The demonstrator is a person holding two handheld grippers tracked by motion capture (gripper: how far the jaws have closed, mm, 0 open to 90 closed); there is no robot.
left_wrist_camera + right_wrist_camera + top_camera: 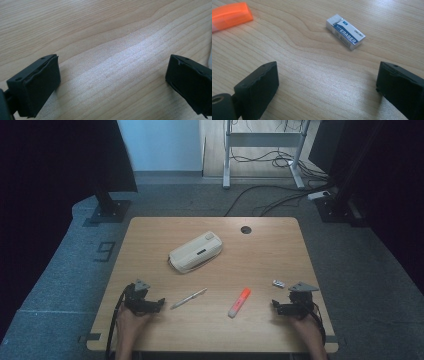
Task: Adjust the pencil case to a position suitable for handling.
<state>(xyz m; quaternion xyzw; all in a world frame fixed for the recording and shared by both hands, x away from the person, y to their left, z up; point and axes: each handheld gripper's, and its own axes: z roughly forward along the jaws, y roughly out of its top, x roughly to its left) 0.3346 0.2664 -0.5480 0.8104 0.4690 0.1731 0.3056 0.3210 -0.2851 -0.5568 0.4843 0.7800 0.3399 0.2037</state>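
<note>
Eraser label, right gripper view.

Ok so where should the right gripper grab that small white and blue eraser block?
Probably across the two long sides of the small white and blue eraser block, near its middle, coming straight down. It lies flat on the wooden table, slanted, so the open right gripper would likely need turning until its jaws stand square to those sides.

I hold my black two-jaw left gripper low and level, jaws spread wide with nothing between them. My matching black right gripper faces inward towards it, its jaws likewise wide and empty.
</note>
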